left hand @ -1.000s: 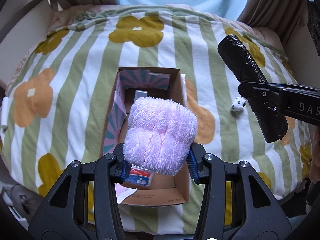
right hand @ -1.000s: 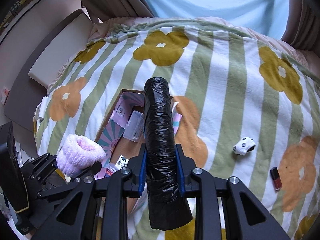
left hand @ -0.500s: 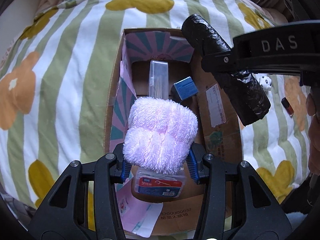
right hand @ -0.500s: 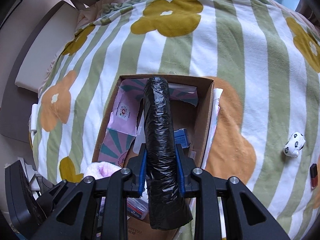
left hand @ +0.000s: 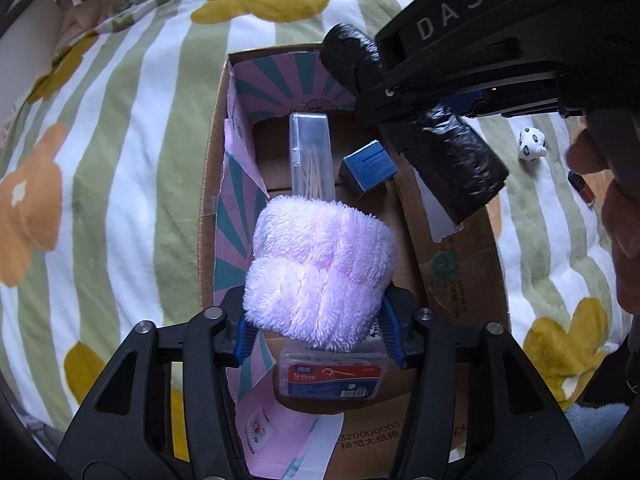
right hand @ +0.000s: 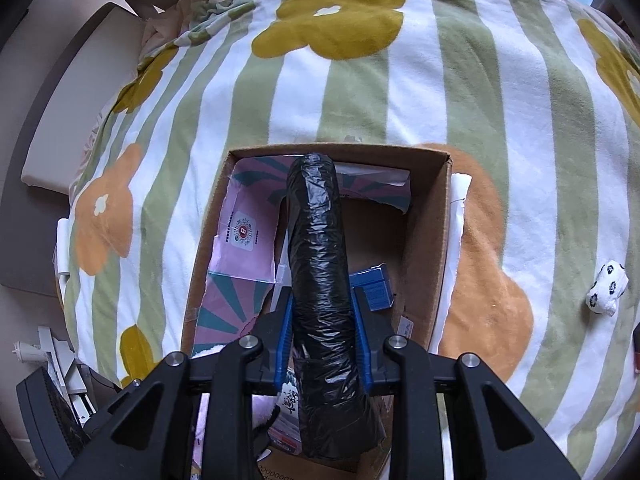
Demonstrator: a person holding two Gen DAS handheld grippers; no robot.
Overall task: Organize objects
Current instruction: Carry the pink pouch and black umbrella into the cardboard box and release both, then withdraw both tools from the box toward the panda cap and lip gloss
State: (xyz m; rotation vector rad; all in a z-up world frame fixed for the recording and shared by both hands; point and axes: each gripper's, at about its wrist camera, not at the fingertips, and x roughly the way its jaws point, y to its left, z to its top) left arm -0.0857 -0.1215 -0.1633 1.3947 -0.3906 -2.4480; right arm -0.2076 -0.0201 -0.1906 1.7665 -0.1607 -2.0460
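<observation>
- The left gripper [left hand: 320, 336] is clenched on a fluffy pink towel roll [left hand: 320, 268], its blue pads pressing the roll's lower sides; the roll points forward along the fingers and hangs over the near half of the open cardboard box [left hand: 460, 280]
- The right gripper [right hand: 322, 340] is clamped around a black plastic-wrapped roll [right hand: 320, 280], gripping it in its lower half; the roll stretches forward and its far tip sits over the box's far wall
- From the left wrist view the right gripper reaches in from the upper right, carrying the black roll [left hand: 420, 136] on a slant over the far right corner of the box; a hand [left hand: 620, 216] shows at the right edge behind it
- The box rests on a bed with a striped flower blanket [left hand: 120, 160], its near flap folded flat toward the camera
- Inside the box: pink and teal patterned paper [left hand: 236, 216] lining the left wall and far end, a clear plastic case [left hand: 312, 152] lying lengthwise in the middle, a small blue box [left hand: 370, 164] just right of it, and a floss pick container [left hand: 330, 376] at the near end, under the towel roll
- Bare cardboard floor lies open along the right side of the box, between the blue box and the right wall
- Outside the box, a small white spotted toy [right hand: 606, 288] lies well to the right on the blanket, with a small dark red item [left hand: 582, 188] near it
</observation>
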